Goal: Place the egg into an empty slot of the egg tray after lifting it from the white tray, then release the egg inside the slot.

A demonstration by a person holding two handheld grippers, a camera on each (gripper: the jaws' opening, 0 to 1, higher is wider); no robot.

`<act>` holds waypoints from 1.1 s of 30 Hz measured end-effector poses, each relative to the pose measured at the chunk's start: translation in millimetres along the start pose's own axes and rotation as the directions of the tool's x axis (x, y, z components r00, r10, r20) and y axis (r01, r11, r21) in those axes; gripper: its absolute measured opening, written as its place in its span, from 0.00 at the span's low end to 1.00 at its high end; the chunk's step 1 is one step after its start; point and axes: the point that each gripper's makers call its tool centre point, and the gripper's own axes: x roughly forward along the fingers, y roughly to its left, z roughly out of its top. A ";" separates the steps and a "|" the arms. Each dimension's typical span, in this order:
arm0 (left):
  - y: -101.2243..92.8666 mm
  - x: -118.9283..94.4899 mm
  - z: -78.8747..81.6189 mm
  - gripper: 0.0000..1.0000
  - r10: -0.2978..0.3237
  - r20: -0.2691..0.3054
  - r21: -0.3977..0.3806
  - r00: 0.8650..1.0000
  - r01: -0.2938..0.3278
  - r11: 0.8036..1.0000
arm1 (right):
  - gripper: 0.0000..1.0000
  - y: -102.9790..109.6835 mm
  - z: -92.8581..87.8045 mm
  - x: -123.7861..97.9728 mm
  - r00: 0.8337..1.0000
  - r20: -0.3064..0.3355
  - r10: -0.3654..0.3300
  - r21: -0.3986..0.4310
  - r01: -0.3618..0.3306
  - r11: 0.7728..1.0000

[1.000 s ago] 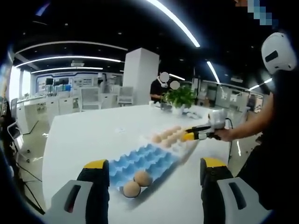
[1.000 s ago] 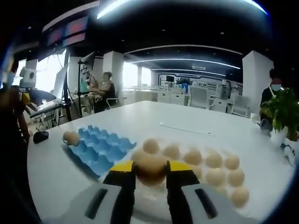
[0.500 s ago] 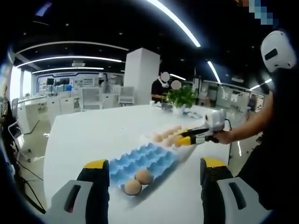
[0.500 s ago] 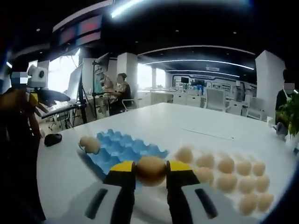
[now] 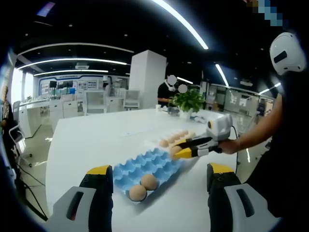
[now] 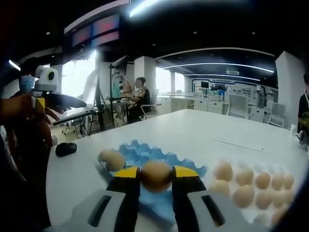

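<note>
In the right gripper view my right gripper [image 6: 155, 177] is shut on a brown egg [image 6: 155, 174], held above the blue egg tray [image 6: 145, 153]. Two eggs [image 6: 112, 159] sit at the tray's left end. The white tray [image 6: 256, 186] with several eggs lies to the right. In the left gripper view my left gripper [image 5: 159, 183] is open and holds nothing, its yellow-tipped jaws standing wide apart. Past them lies the blue egg tray [image 5: 145, 166] with two eggs [image 5: 143, 186] at its near end. The right gripper [image 5: 179, 151] reaches in from the right with the egg over the tray's far end.
Everything lies on a long white table [image 5: 96, 140]. A potted plant [image 5: 188, 101] stands at its far end. A person's arm [image 5: 256, 133] holds the right gripper. A black mouse [image 6: 65, 149] rests near the table's edge. People sit at desks [image 6: 135, 99] in the background.
My right gripper has carried the egg from over the white tray to over the blue egg tray. The left gripper has stayed in place and open.
</note>
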 end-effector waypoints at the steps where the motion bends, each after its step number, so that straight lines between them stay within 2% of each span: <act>1: 0.8 -0.5 -0.4 0.81 0.002 0.000 0.000 1.000 -0.002 1.000 | 0.25 4.4 1.1 3.8 1.000 0.003 0.008 -0.005 -0.008 1.000; 14: 4.5 -4.2 -3.1 0.81 0.011 0.002 -0.010 1.000 -0.011 1.000 | 0.25 38.8 -6.3 36.1 0.996 -0.026 0.090 -0.015 -0.090 0.996; 33: 7.5 -9.3 -5.9 0.80 0.024 0.001 -0.019 1.000 -0.024 1.000 | 0.26 46.0 -30.4 46.0 0.990 -0.090 0.111 -0.020 -0.113 0.993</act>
